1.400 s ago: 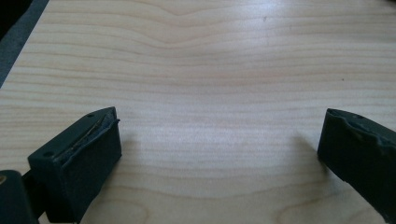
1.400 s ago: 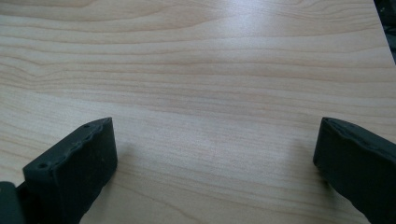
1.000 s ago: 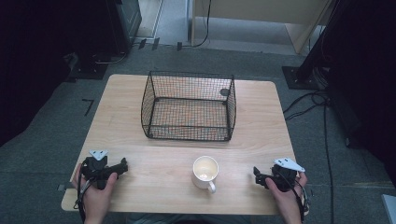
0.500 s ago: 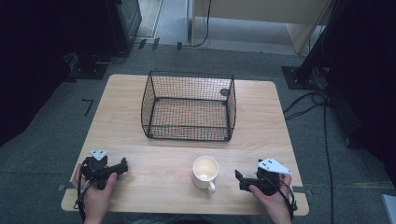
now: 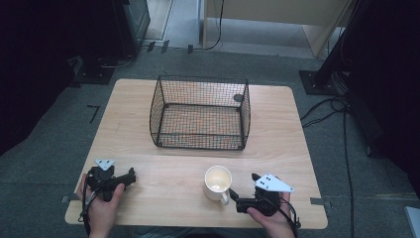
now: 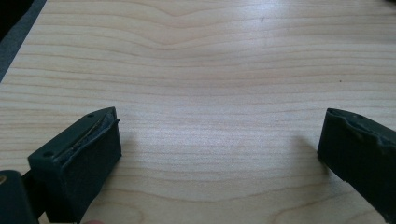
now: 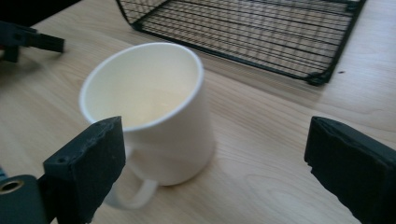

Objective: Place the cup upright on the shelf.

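Observation:
A white empty mug [image 5: 218,179] stands upright near the table's front edge, its handle toward the person. My right gripper [image 5: 242,186] hovers just right of it, aimed at the handle. In the right gripper view the mug [image 7: 154,112] is close ahead, toward the left jaw, and the handle [image 7: 133,196] sits beside that jaw. The right gripper [image 7: 215,137] is open; its jaws have just been closing a little, with no pad pressing on the mug. My left gripper [image 5: 130,177] rests at the front left, open [image 6: 219,130] over bare wood.
A black wire basket [image 5: 200,111] stands empty at the table's middle back, also ahead in the right gripper view [image 7: 243,32]. The wooden table [image 5: 163,198] has bare room between the two hands. Cables lie on the floor at the right.
The right hand has moved left from the table's front right toward the mug and risen a little. The left hand and the mug have stayed put.

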